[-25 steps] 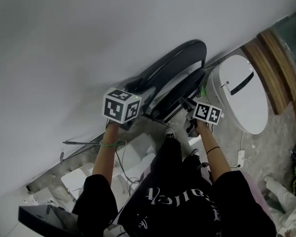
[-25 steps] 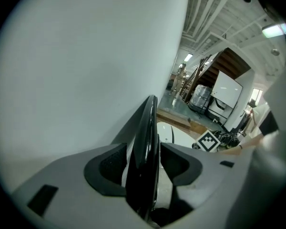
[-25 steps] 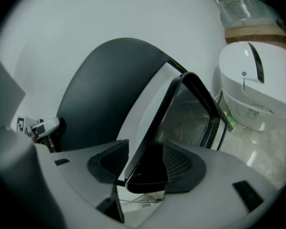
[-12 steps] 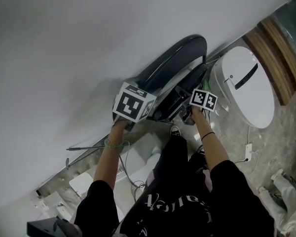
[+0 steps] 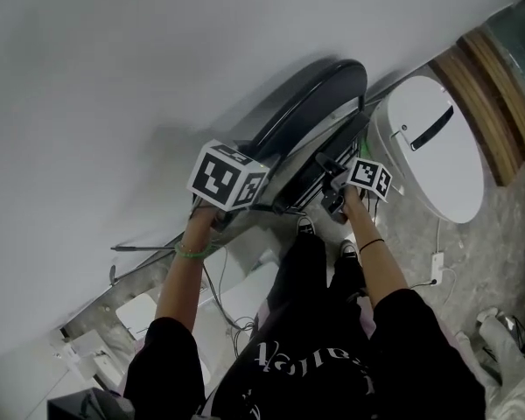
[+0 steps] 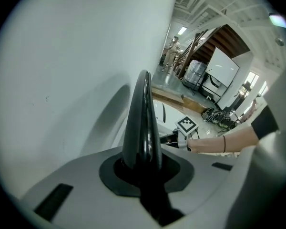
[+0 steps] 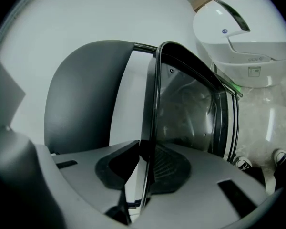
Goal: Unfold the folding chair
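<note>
Folding chair (image 5: 308, 103) stands folded against far wall (image 5: 114, 77). My L hand-held gripper (image 6: 144, 168) just closed on backrest edge (image 6: 143, 113), R hand-held gripper (image 7: 144, 173) on seat rim (image 7: 155, 104). Next: hold back steady, swing seat down slow, no slip.

Both arms are extended forward from the torso toward the folding chair (image 5: 319, 94).

Left forearm (image 5: 180, 283): held straight, a band worn at the wrist (image 5: 191, 251). The left gripper (image 6: 143, 173) is set at the chair's curved back, at its end farther from the right gripper. Its jaws have just been closing; the dark rim of the back is clamped between the pads.

Right forearm (image 5: 383, 269): angled inward, a thin band worn at the wrist (image 5: 368, 245). The right gripper (image 7: 145, 175) is placed at the chair's frame, just beside the left gripper. Its jaws have just been closing; a thin frame edge is pinched between the pads.
</note>
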